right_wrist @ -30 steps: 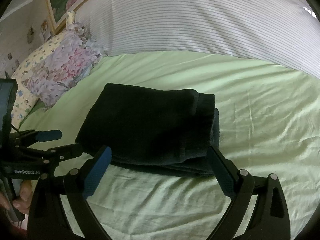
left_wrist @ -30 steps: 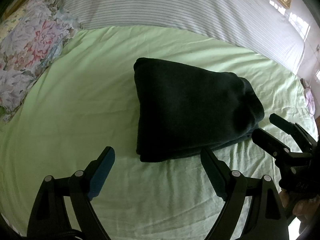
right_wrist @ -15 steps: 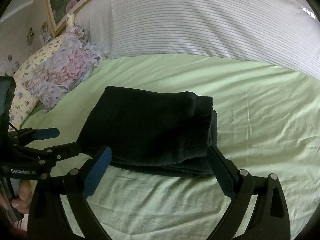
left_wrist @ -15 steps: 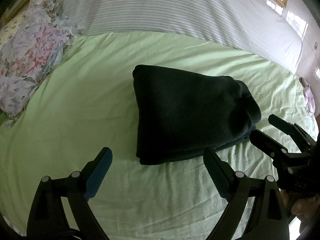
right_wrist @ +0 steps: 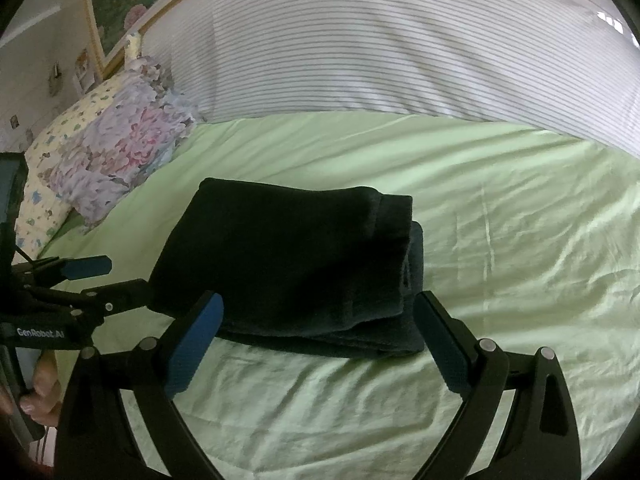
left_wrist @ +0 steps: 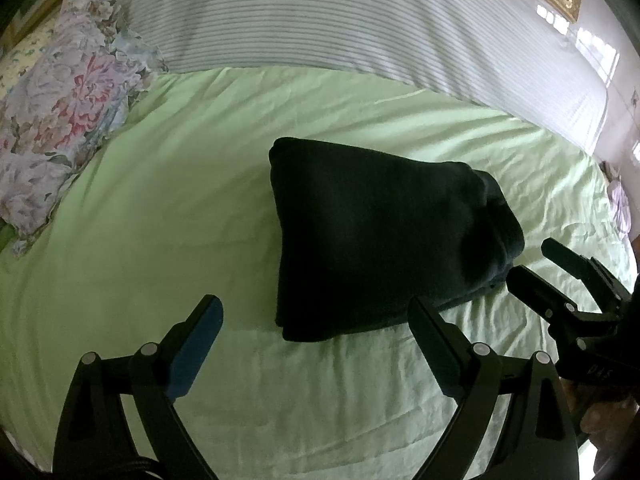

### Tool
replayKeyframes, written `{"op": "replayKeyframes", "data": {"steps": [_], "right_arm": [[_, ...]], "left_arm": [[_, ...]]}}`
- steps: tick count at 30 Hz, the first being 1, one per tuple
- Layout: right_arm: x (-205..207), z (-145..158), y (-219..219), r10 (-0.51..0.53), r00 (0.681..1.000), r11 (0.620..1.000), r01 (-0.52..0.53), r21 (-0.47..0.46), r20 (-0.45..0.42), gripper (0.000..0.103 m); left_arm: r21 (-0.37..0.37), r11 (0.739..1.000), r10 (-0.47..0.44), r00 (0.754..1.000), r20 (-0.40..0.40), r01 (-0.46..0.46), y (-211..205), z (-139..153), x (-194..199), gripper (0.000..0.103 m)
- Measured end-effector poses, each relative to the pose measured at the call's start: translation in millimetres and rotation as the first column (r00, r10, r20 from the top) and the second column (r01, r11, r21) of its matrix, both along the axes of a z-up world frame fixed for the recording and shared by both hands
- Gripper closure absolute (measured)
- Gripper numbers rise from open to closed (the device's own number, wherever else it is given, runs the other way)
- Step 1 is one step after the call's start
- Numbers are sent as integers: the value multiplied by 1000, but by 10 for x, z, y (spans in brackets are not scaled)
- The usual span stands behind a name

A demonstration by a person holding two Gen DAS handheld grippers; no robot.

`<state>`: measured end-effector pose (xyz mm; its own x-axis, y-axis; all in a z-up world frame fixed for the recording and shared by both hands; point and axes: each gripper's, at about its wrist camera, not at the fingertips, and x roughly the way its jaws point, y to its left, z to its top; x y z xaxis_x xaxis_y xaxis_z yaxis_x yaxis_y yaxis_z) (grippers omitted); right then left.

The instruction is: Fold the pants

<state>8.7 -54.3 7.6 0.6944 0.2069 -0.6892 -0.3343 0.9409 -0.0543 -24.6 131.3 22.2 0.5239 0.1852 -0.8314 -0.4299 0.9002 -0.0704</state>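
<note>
The dark pants (left_wrist: pixel 380 232) lie folded in a compact stack on the green bed sheet (left_wrist: pixel 180 208); they also show in the right wrist view (right_wrist: pixel 296 264). My left gripper (left_wrist: pixel 316 320) is open and empty, held just short of the stack's near left corner. My right gripper (right_wrist: pixel 318 312) is open and empty, its fingers straddling the stack's near edge without touching it. The right gripper also shows in the left wrist view (left_wrist: pixel 532 264), beside the stack's right end. The left gripper shows in the right wrist view (right_wrist: pixel 120 276), by the stack's left end.
A floral pillow (left_wrist: pixel 56 120) lies at the far left of the bed, also seen in the right wrist view (right_wrist: pixel 120 148). A white striped blanket (left_wrist: pixel 340 20) runs along the far side. A gold-framed picture (right_wrist: pixel 132 4) hangs on the wall.
Both grippers have drawn back and up slightly from the folded pants, so the stack sits a little lower in the left view. The pants have not moved.
</note>
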Motion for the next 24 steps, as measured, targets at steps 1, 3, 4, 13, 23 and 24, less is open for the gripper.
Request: {"op": "replayKeyframes", "data": {"steps": [1, 3, 4, 13, 23, 24], "right_arm": [[0, 1, 2, -1, 1000, 1000, 1, 1, 0, 7], [20, -1, -12, -6, 1000, 1000, 6, 4, -3, 7], [28, -2, -18, -9, 1000, 1000, 9, 5, -4, 7], [88, 7, -42, -18, 1000, 1000, 18, 13, -6, 7], [113, -4, -114, -39, 999, 999, 40, 35, -16, 7], [113, -2, -120, -41, 999, 998, 42, 38, -17, 7]], "left_arm": [[1, 1000, 2, 1000, 3, -2, 7, 4, 6, 9], [-1, 1000, 7, 1000, 16, -7, 20, 13, 16, 9], [1, 1000, 11, 1000, 23, -11, 28, 20, 21, 9], [10, 1000, 16, 1000, 18, -16, 100, -9, 116, 9], [34, 999, 2, 1000, 9, -2, 54, -18, 136, 9], [34, 999, 0, 1000, 8, 0, 51, -20, 139, 9]]}}
